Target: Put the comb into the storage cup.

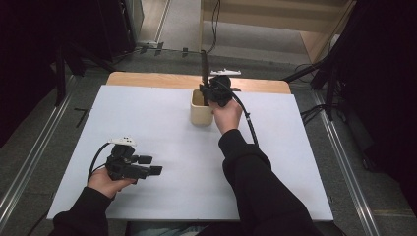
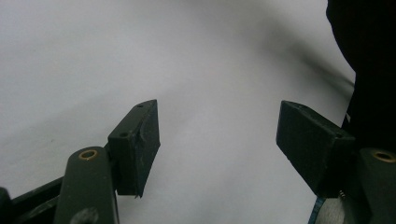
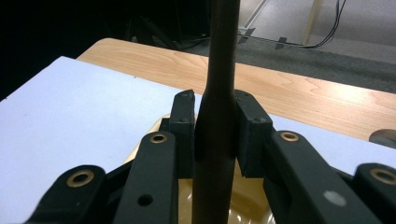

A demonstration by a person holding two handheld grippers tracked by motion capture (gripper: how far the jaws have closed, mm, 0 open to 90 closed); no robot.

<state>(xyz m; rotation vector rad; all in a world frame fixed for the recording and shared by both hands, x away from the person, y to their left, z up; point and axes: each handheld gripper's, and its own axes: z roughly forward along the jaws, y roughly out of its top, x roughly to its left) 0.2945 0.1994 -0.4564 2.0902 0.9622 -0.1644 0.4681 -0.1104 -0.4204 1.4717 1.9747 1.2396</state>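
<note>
Left gripper (image 1: 153, 165) held low near the table's front-left, jaws wide apart, nothing between, right arm stretched forward, right gripper (image 1: 205, 90) clamped tight, pads pressing from both sides

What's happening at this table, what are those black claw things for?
A person sits at a table covered by a white sheet, with a black two-jaw gripper in each hand. The right gripper is shut on a long dark upright stick, a tool handle whose lower end stands inside a small cream-coloured cup near the far edge. The left gripper rests near the person's side, jaws open with nothing between them, above the bare sheet. What kind of tool the stick is I cannot tell.
</note>
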